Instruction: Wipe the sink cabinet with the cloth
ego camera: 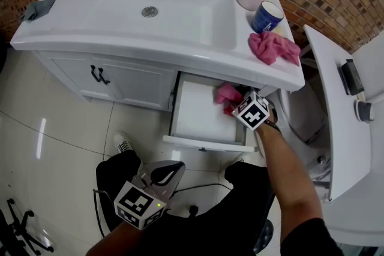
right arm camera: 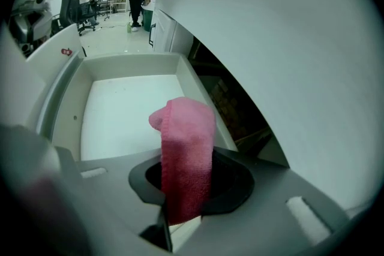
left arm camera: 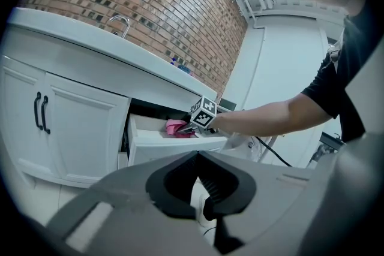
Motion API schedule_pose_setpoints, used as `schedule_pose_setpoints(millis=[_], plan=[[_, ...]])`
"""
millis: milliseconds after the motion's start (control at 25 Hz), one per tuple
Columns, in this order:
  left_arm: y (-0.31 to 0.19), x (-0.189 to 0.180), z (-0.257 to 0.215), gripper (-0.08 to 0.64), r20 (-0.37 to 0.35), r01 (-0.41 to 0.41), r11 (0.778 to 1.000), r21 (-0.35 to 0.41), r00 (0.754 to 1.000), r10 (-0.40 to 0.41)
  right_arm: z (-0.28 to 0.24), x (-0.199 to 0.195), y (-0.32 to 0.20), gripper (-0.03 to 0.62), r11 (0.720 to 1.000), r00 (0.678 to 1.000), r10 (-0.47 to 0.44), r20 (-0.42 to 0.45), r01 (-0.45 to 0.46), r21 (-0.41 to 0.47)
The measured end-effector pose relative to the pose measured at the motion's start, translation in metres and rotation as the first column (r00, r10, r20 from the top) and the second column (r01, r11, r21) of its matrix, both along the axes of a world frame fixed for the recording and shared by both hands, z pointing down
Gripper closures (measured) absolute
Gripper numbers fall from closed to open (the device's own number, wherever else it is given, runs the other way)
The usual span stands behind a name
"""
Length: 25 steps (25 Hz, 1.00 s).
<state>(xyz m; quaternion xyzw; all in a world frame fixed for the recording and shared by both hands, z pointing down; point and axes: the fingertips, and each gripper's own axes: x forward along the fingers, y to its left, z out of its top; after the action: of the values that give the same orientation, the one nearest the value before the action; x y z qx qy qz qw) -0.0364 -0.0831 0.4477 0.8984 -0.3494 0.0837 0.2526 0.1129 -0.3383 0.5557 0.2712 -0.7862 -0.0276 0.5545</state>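
Right gripper view: tongs [right arm camera: 180,208] clamp cloth [right arm camera: 186,141] over drawer [right arm camera: 120,112].

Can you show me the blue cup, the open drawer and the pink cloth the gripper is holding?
blue cup [ego camera: 266,20], head view, on its blue outer side.
open drawer [ego camera: 197,110], head view, on its bare white floor.
pink cloth [right arm camera: 186,153], right gripper view, on the middle of the fold.

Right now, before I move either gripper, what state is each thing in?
Drawer: pulled open.
Cabinet doors: shut.
Right gripper: shut on pink cloth, over the drawer.
Left gripper: shut, empty.
Second cloth: crumpled on the countertop.
Blue cup: upright.
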Motion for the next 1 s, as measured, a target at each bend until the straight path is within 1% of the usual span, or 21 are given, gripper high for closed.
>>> schedule_pose_setpoints(millis=[160, 440, 520, 600, 720, 800, 920, 1000], plan=[[0.004, -0.002, -0.003, 0.555, 0.003, 0.003, 1.000, 0.005, 1.000, -0.003, -0.005, -0.002, 0.002, 0.499, 1.000, 1.000, -0.001, -0.004, 0.001, 0.012], [0.011, 0.001, -0.008, 0.555, 0.011, -0.003, 1.000, 0.021, 1.000, 0.003, -0.042, -0.008, 0.023, 0.499, 0.997, 0.999, -0.035, 0.007, 0.035, 0.073], [0.014, 0.003, -0.012, 0.555, 0.011, -0.007, 0.999, 0.032, 1.000, 0.006, -0.054, -0.007, 0.033, 0.499, 0.995, 0.999, -0.042, 0.019, 0.040, 0.094], [0.017, 0.003, -0.016, 0.555, -0.005, -0.007, 0.999, 0.036, 1.000, 0.007, -0.067, -0.007, 0.045, 0.499, 0.992, 0.998, -0.039, 0.041, 0.034, 0.119], [0.017, 0.002, -0.023, 0.555, -0.082, 0.011, 1.000, 0.011, 0.997, -0.010, -0.094, -0.005, 0.065, 0.499, 0.986, 0.995, -0.030, 0.098, 0.013, 0.168], [0.018, -0.001, -0.029, 0.555, -0.110, 0.029, 1.000, 0.002, 0.993, -0.028, -0.115, -0.006, 0.083, 0.499, 0.980, 0.988, -0.032, 0.153, 0.001, 0.201], [0.024, -0.006, -0.039, 0.555, -0.084, 0.045, 0.999, 0.030, 0.996, -0.043, -0.146, -0.006, 0.116, 0.499, 0.975, 0.961, -0.031, 0.274, -0.031, 0.221], [0.028, -0.006, -0.045, 0.555, -0.053, 0.042, 0.997, 0.058, 0.998, -0.039, -0.162, -0.005, 0.141, 0.499, 0.974, 0.927, -0.016, 0.374, -0.069, 0.214]])
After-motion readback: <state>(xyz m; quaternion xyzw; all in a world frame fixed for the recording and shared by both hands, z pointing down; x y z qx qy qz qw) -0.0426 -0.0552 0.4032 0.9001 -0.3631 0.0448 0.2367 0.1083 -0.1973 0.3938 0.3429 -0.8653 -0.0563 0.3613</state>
